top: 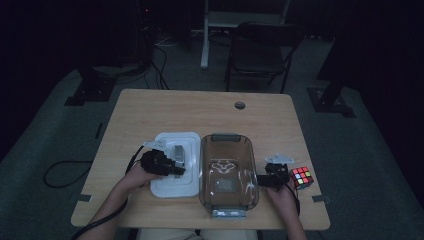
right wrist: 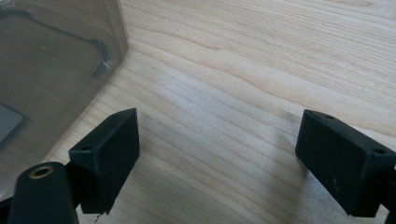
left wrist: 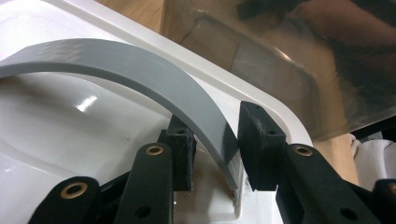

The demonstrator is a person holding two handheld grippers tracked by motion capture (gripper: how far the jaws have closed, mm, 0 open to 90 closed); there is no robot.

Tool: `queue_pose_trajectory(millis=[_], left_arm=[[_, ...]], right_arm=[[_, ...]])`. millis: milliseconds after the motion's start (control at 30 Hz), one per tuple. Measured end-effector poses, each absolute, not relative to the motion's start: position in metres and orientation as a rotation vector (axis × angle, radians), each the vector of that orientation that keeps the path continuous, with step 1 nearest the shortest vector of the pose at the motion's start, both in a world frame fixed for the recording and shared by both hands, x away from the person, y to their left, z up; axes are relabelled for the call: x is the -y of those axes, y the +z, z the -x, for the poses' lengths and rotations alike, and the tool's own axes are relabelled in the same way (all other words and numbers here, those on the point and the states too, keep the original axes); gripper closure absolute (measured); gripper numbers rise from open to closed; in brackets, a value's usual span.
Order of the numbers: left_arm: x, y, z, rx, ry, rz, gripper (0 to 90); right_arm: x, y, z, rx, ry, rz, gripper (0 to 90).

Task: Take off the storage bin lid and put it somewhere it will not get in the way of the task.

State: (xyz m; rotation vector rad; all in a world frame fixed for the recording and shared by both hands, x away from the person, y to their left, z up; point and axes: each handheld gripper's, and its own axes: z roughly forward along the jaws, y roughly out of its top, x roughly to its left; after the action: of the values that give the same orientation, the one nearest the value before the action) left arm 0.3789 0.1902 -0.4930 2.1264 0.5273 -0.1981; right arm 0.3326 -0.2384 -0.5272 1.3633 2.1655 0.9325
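Currently, your left gripper (top: 176,167) sits over the white lid (top: 167,187), which lies flat on the wooden table (top: 150,110) just left of the clear brown container (top: 227,172). In the left gripper view, its two black pads are pinched on the grey handle (left wrist: 140,70) of the lid (left wrist: 60,126): one pad presses the inner face of the curved grey strip and the other the outer face, close to the end where the strip meets the lid's surface. The strip arches up and away to the left from that point. The container (left wrist: 261,60) shows just beyond the lid's rim, its brown wall near the white edge.

Your right gripper (top: 265,181) rests at the right side of the container, low over the table. In the right gripper view, its jaws stand spread wide apart with bare wood grain (right wrist: 243,93) between them and nothing held. The container's wall (right wrist: 56,70) lies beside the left pad (right wrist: 109,154); whether it touches the pad you cannot tell from this angle.

A colour-tiled puzzle cube (top: 301,176) sits on the table just right of the right gripper, near the table's right edge. The container has a grey clasp at its far end (top: 225,136) and another at its near end (top: 227,213). Both of your forearms enter from the near edge of the table.
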Motion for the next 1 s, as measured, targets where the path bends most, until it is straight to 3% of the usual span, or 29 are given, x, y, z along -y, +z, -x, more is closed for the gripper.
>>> queue_pose_trajectory(millis=[567,667,700,767,1000], left_arm=[[-0.187,-0.518,-0.388,-0.591,-0.231,-2.140,67.3],[-0.187,-0.516,-0.387,-0.599,-0.219,-2.141,60.8],[-0.188,-0.513,-0.386,-0.603,-0.213,-2.143,53.5],[-0.188,-0.511,-0.385,-0.607,-0.205,-2.144,48.2],[-0.194,-0.501,-0.381,-0.641,-0.135,-2.146,43.6]], right_arm=[[0.238,-0.527,-0.333,-2.166,0.932,-1.363,13.4],[0.238,-0.527,-0.333,-2.166,0.932,-1.363,13.4],[0.238,-0.527,-0.333,-2.165,0.932,-1.364,13.4],[0.238,-0.527,-0.333,-2.166,0.932,-1.363,13.4],[0.238,-0.527,-0.333,-2.166,0.932,-1.364,13.4]])
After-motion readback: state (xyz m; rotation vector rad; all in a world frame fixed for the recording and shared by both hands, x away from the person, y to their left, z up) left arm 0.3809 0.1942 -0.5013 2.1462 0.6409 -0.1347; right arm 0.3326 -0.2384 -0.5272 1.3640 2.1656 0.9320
